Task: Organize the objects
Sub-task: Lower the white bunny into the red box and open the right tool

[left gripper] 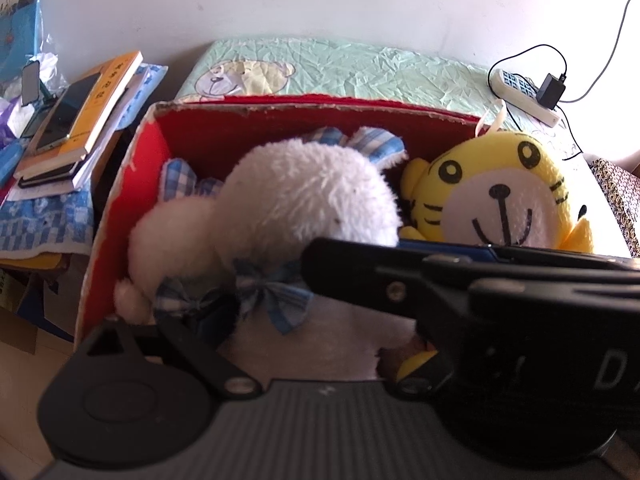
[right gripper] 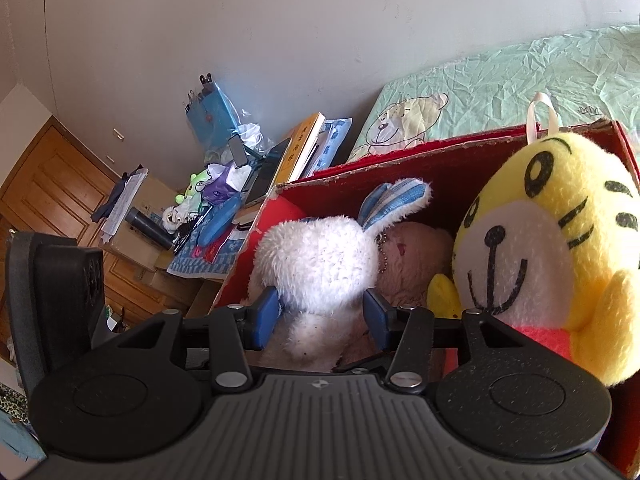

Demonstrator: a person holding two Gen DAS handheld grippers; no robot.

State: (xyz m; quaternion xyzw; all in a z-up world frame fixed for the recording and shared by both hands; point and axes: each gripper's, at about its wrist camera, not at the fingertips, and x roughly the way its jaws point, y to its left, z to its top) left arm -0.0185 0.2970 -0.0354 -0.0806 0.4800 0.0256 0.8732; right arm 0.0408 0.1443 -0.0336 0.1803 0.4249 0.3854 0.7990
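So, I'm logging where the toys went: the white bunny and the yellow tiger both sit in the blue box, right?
Not quite: the box is red, not blue. The bunny and the tiger do both sit in it, as the right wrist view shows.

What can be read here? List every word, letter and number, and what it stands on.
"D": white letter on the black housing; anything after it is cut off by the picture edge.
Orange book: cover characters too blurred to read.
Mattress: small printed mark, too small to read.
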